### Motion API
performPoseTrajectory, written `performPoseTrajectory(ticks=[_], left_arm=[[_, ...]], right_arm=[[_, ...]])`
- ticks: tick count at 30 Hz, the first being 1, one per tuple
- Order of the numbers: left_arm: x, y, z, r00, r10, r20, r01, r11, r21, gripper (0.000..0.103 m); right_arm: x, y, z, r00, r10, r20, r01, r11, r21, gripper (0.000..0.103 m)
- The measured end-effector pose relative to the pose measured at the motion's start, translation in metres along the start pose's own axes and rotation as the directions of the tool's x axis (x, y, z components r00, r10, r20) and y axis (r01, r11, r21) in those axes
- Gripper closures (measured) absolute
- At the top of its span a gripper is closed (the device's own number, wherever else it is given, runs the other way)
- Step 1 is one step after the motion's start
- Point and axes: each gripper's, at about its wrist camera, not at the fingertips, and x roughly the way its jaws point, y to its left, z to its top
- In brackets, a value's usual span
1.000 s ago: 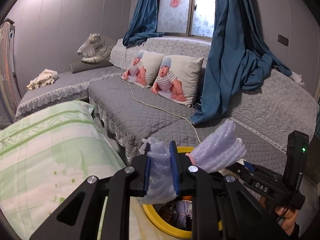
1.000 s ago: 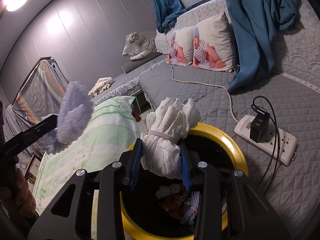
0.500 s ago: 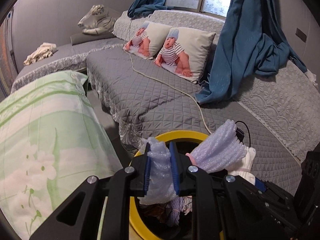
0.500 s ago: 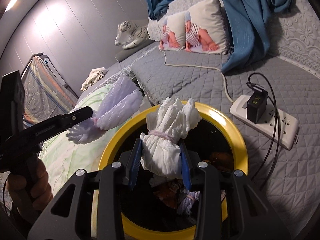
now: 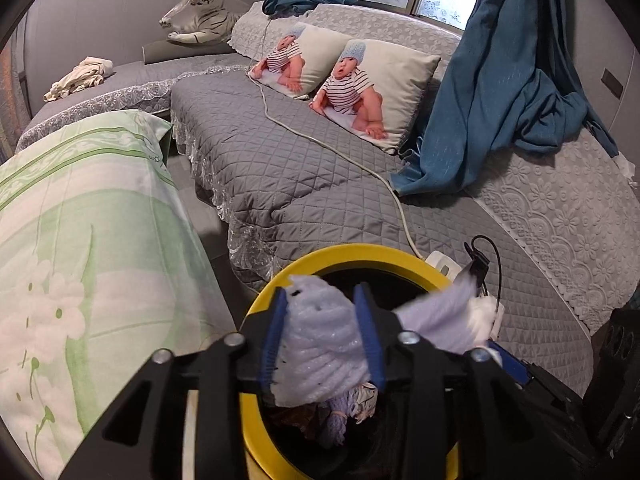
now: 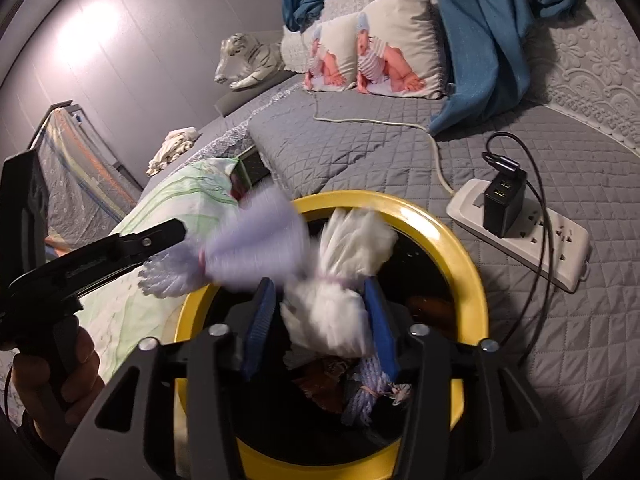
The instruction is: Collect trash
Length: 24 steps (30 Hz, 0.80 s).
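Observation:
A yellow-rimmed bin (image 5: 360,252) (image 6: 460,248) stands below both grippers, with trash (image 6: 368,392) lying inside. My left gripper (image 5: 320,292) hangs over its near left rim. Its jaws are opening, and a lilac foam bundle (image 5: 320,344) (image 6: 256,240), blurred by motion, sits loose between the blue pads. My right gripper (image 6: 318,286) is over the bin mouth with its jaws opening too. A white tied bundle (image 6: 344,316) (image 5: 484,312) hangs between them, with a gap showing at the left pad. A person's hand (image 6: 60,368) holds the left gripper's handle.
A white power strip (image 6: 520,240) with a black charger and cables lies on the grey quilted sofa (image 5: 300,168) right of the bin. Green flowered bedding (image 5: 80,240) lies on the left. Baby-print pillows (image 5: 360,80), a blue curtain (image 5: 500,100) and a toy tiger (image 5: 200,16) sit farther back.
Both grippers sank toward the bin, the left one moving over its rim. Both pairs of jaws have spread, and the lilac and white bundles are loosening and now blur.

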Motion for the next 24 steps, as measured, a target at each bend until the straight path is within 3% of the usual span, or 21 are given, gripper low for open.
performPoseTrajectory(ticks=[7,10,13,16,20,24], left_arm=[[-0.018,0.025,0.003,0.999,-0.011,0.044,0.015,0.996,-0.087,0.037],[-0.037,0.036,0.004,0.995,0.010,0.096,0.001,0.994,-0.107,0.023],[-0.062,0.050,0.001,0.987,0.021,0.159,0.000,0.991,-0.132,0.014],[-0.089,0.064,-0.002,0.974,0.041,0.221,-0.009,0.989,-0.147,0.009],[-0.129,0.088,-0.010,0.953,0.098,0.287,-0.052,0.985,-0.162,0.008],[-0.173,0.115,-0.023,0.926,0.135,0.352,-0.078,0.982,-0.171,0.008]], right_arm=[[-0.021,-0.004,0.006,0.997,-0.046,0.056,0.045,0.999,0.021,0.042],[-0.032,0.003,0.009,0.991,-0.087,0.098,0.087,0.996,0.006,0.028],[-0.041,0.012,0.012,0.981,-0.137,0.135,0.139,0.990,-0.006,0.023],[-0.043,0.024,0.017,0.965,-0.209,0.159,0.215,0.976,-0.025,0.020],[-0.037,0.040,0.019,0.948,-0.256,0.188,0.270,0.962,-0.050,0.011],[-0.029,0.064,0.013,0.923,-0.317,0.218,0.343,0.935,-0.088,0.009]])
